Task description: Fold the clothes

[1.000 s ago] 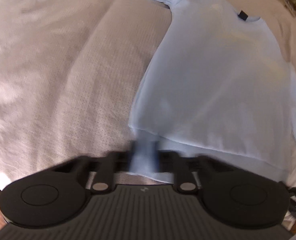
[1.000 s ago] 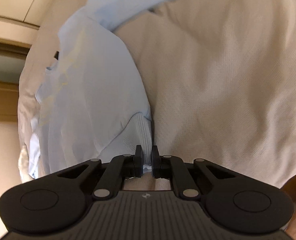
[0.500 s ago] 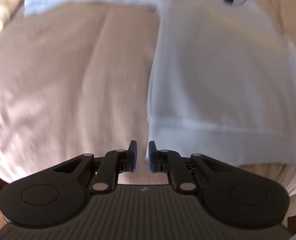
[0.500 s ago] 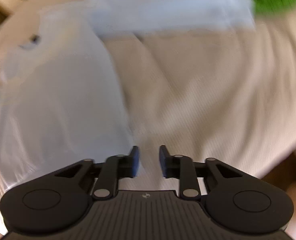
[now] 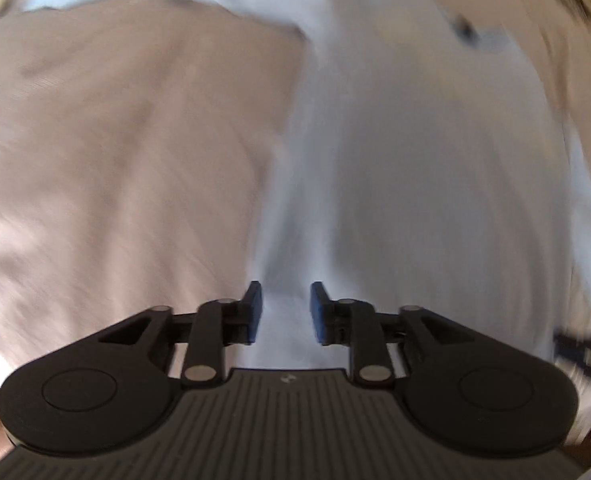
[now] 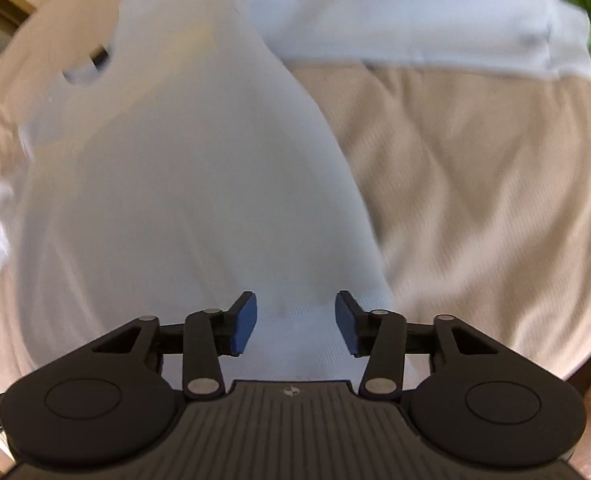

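i'm hovering both claws, left claw (image 5: 282,312) and right claw (image 6: 295,324), open and empty, over the shirt (image 6: 183,200) lying flat on the bed (image 6: 475,200); sleeve (image 6: 415,32) outstretched, no fold visible yet.

The left gripper (image 5: 282,310) has its two fingers (image 5: 254,312) spread apart with a clear gap between the blue pads, gripping nothing. The right gripper (image 6: 295,322) is parted wider, its fingers (image 6: 244,322) angled outward and holding nothing. Both point forward and slightly downward. The left view is blurred.
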